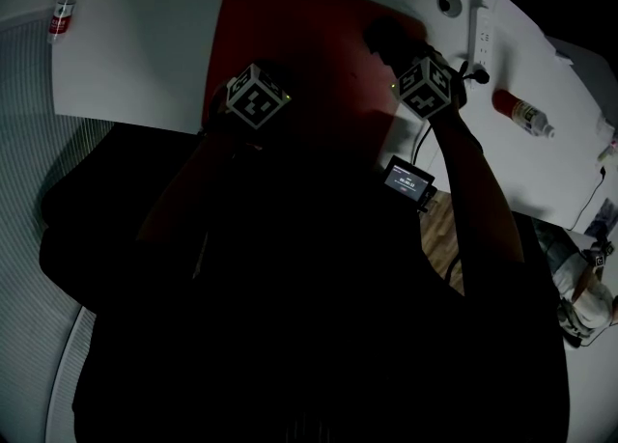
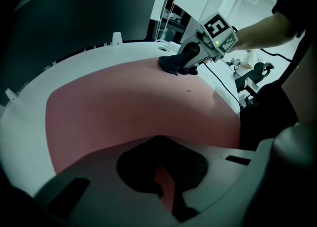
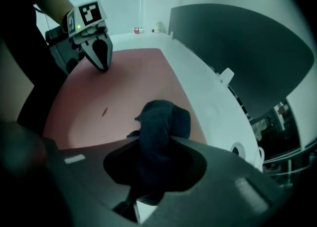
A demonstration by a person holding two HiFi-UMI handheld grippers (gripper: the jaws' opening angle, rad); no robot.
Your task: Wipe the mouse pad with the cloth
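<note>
- Right gripper (image 2: 187, 65): fingers clamped on the dark cloth (image 3: 161, 119). It bunches out past the tips and sits on the red pad (image 1: 309, 36), up in its far right corner.
- Left gripper (image 3: 101, 62): fingers closed on nothing, tips down on the pad near its left edge. Looks like we're pinning it there.
- For the wipe itself, we'd say press the bunch down so fabric, not hard fingertips, meets the surface.
- Then pull long overlapping strokes from that corner across toward the left.
- Keep the left side pinned so the pad doesn't creep on the desk (image 1: 145, 55).
- There's a little dark speck (image 3: 104, 112) mid-pad that probably wants its own pass.
- Head count: one pad, one cloth, two grippers, plus two bottles (image 1: 64, 9) (image 1: 521, 113) and one power strip (image 1: 478, 21) off to the sides.
</note>
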